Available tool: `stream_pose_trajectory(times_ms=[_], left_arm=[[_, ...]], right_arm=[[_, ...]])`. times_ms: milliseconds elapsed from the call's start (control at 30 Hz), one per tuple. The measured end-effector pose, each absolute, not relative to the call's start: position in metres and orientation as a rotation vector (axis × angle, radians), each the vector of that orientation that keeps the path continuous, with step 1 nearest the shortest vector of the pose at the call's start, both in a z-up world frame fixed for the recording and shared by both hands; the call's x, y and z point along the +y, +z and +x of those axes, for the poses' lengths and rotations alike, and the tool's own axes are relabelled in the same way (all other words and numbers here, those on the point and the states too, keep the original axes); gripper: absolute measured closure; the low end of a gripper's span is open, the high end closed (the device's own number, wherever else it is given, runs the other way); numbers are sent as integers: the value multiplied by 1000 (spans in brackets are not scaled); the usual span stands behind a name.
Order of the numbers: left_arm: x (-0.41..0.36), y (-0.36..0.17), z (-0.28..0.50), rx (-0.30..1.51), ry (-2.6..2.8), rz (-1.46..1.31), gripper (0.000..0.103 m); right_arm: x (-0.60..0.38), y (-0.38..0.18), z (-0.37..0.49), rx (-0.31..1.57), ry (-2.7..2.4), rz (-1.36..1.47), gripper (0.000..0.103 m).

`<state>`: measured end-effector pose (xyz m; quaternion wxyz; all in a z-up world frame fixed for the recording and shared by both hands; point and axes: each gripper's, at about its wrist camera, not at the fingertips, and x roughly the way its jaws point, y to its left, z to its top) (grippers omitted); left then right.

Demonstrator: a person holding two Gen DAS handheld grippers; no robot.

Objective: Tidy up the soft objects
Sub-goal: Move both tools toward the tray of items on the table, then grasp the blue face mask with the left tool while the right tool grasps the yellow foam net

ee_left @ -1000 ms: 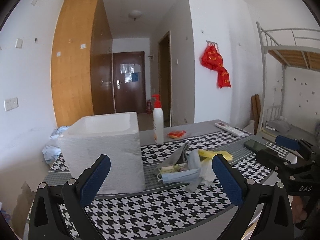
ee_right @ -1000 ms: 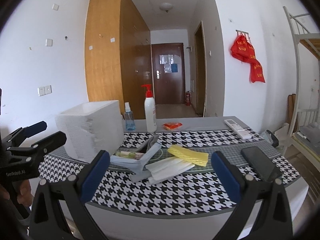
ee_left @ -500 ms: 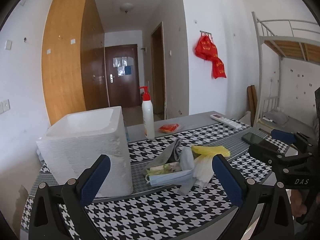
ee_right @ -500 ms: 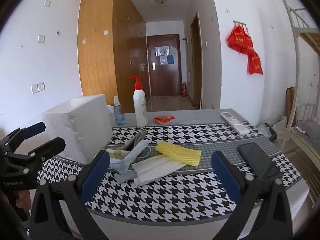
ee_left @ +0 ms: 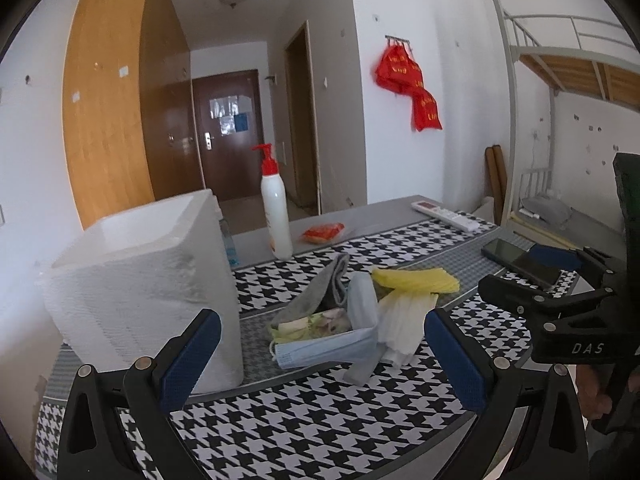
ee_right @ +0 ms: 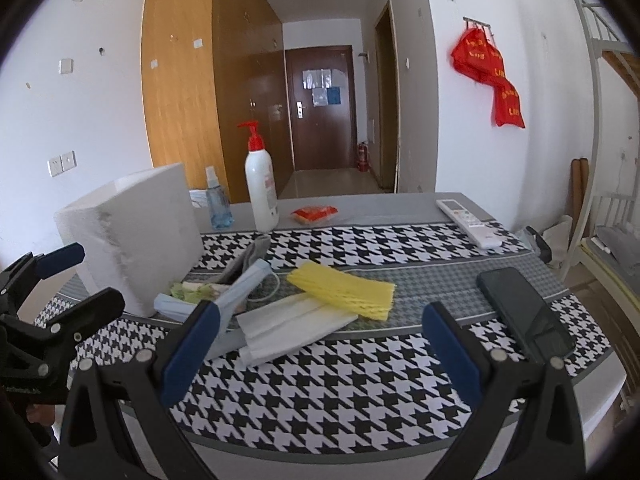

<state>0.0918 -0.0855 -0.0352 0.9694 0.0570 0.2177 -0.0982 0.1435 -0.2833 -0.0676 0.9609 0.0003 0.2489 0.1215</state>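
Soft fabric and paper items lie heaped mid-table on the houndstooth cloth (ee_right: 320,392): a blue face mask (ee_left: 332,346) draped round a small patterned piece, a grey cloth (ee_left: 316,292) behind it, white masks (ee_right: 292,326) and a yellow mask stack (ee_right: 342,290) just beside. All rest on the table; none is lifted.

Left gripper (ee_left: 322,364): jaws wide apart, empty, hovering at the near table edge and aimed at the blue mask. Right gripper (ee_right: 318,350): jaws wide apart, empty, aimed at the white masks. Each tool shows at the edge of the other's view.

Step in hand, as I judge it: approach for a first pick.
- Take one item at a time; the pile overlaps, so a deep bite would likely drag neighbours.
- The yellow stack sits on top at the pile's right end and looks easiest to take cleanly. Close on a free edge, low to the cloth without pinching the cloth itself.
- The blue mask's ear loop trails loose; it may snag.

Containers:
- White foam box (ee_left: 136,280), open-topped, stands left of the pile, close to it. Interior hidden from the right view; the part seen in the left view shows nothing inside. Probable destination.
- Pump bottle (ee_right: 260,184) and small spray bottle (ee_right: 218,202) stand behind, contents not discernible.

Phone (ee_right: 524,316) and remote (ee_right: 468,222) lie to the right, clear of the work.
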Motion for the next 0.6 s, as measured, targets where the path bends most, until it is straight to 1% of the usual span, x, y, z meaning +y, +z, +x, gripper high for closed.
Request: stream_pose_trajectory(times_ms=[600], left_arm=[[-103, -63, 129, 556, -194, 127, 1]], right_arm=[[-294, -79, 182, 595, 210, -54, 1]])
